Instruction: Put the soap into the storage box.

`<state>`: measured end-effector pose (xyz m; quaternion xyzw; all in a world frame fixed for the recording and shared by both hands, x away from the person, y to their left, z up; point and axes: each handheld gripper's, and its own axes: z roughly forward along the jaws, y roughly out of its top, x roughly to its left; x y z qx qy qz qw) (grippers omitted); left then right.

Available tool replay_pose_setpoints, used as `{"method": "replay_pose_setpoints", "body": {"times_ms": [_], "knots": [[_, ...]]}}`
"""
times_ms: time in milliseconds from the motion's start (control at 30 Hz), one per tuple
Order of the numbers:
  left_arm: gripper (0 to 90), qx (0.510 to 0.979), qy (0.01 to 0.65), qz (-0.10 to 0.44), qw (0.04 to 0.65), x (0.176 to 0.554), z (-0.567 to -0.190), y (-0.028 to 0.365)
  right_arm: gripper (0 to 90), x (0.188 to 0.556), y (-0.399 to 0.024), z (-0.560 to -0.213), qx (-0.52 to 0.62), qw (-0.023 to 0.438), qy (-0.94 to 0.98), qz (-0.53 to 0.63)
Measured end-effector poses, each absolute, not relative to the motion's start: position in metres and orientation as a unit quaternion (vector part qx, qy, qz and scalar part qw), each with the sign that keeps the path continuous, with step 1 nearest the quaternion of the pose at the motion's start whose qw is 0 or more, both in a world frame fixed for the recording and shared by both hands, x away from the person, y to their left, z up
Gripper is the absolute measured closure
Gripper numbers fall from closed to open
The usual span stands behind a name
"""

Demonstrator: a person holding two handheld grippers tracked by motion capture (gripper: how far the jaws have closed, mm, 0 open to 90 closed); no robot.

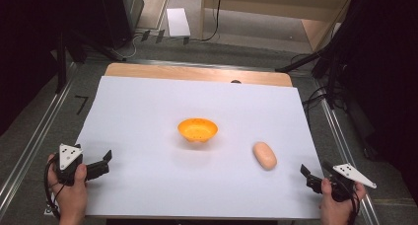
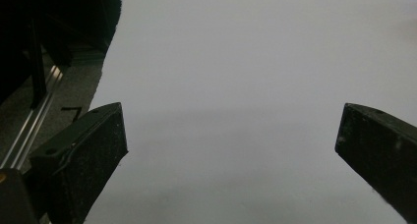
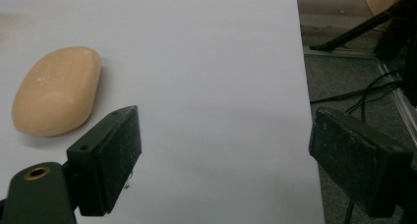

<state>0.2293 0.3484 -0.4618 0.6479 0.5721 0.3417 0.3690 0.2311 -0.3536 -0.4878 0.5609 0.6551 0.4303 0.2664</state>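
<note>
Right hand-held gripper [image 3: 223, 165] agape, smooth peach oval soap [image 3: 55, 91] (matte, unmarked)

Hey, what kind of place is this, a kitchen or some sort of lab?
Most likely a lab or recording setup, not a kitchen: a white sheet covers the table, metal rails run beside it, and cables trail across the floor. Just an orange bowl and a tan soap-like bar lie out.

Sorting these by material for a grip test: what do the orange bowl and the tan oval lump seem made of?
Orange bowl: probably plastic, going by its even bright colour and faint sheen. Tan oval lump: looks like soap or foam bread, matte with rounded edges and faint pale specks; unclear which.
</note>
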Motion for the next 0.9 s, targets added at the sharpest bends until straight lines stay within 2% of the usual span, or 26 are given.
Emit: {"method": "replay_pose_setpoints", "body": {"times_ms": [333,467,567,700,900], "knots": [[0.0,0.649,0.575,0.341,0.362,0.23,-0.462,0.347,13.2,0.236,-0.346,-0.487,0.56,0.257,0.686,0.387],[0.0,0.649,0.575,0.341,0.362,0.23,-0.462,0.347,8.1,0.238,-0.339,-0.484,0.552,0.251,0.706,0.366],[0.0,0.65,0.573,0.342,0.362,0.23,-0.463,0.347,7.7,0.243,-0.331,-0.477,0.547,0.246,0.724,0.342],[0.0,0.652,0.573,0.343,0.358,0.23,-0.463,0.346,2.2,0.252,-0.321,-0.47,0.545,0.219,0.741,0.325],[0.0,0.655,0.573,0.341,0.355,0.231,-0.463,0.346,1.1,0.261,-0.307,-0.463,0.533,0.196,0.76,0.316]]}}
